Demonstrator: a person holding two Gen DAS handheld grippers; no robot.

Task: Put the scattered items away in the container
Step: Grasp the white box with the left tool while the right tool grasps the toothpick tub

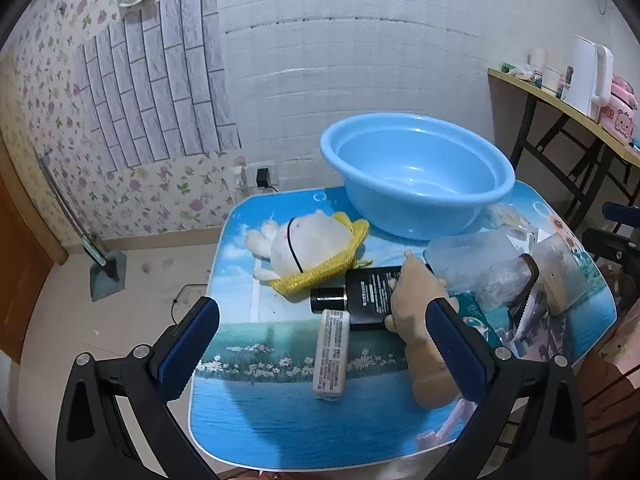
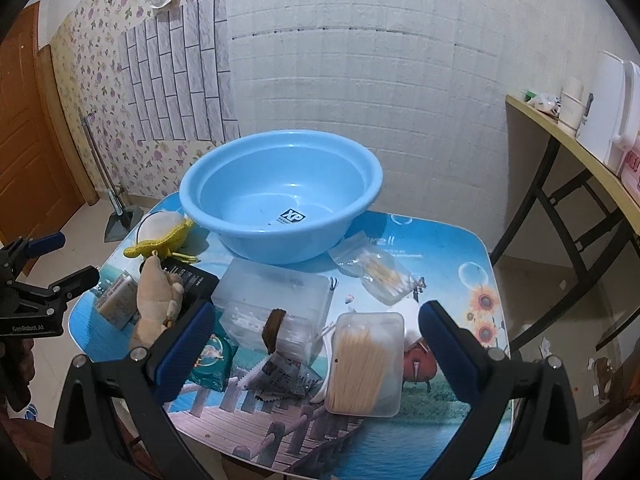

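An empty light-blue basin (image 1: 400, 220) (image 2: 280, 244) stands at the back of the picture-printed table (image 1: 280, 420) (image 2: 460, 280). In front of it lie a white plush in a yellow knitted hat (image 1: 308, 244) (image 2: 160, 228), a black bottle (image 1: 368, 292) (image 2: 192, 280), a tan plush toy (image 1: 420, 312) (image 2: 154, 300), a white printed packet (image 1: 330, 356), a clear plastic box (image 1: 468, 260) (image 2: 276, 292), a bag of cotton swabs (image 2: 380, 272) and a box of swabs (image 2: 366, 364). My left gripper (image 1: 322, 308) (image 2: 64, 258) hovers open over the packet and bottle. My right gripper (image 2: 316, 312) hovers open above the swab box, holding nothing.
A green sachet (image 2: 212, 360) and a torn foil wrapper (image 2: 280, 376) lie near the front edge. A side table with a white kettle (image 1: 588, 76) (image 2: 608, 120) stands to the right. A dustpan (image 1: 106, 276) leans by the flowered wall, and a wooden door (image 2: 28, 140) is at the left.
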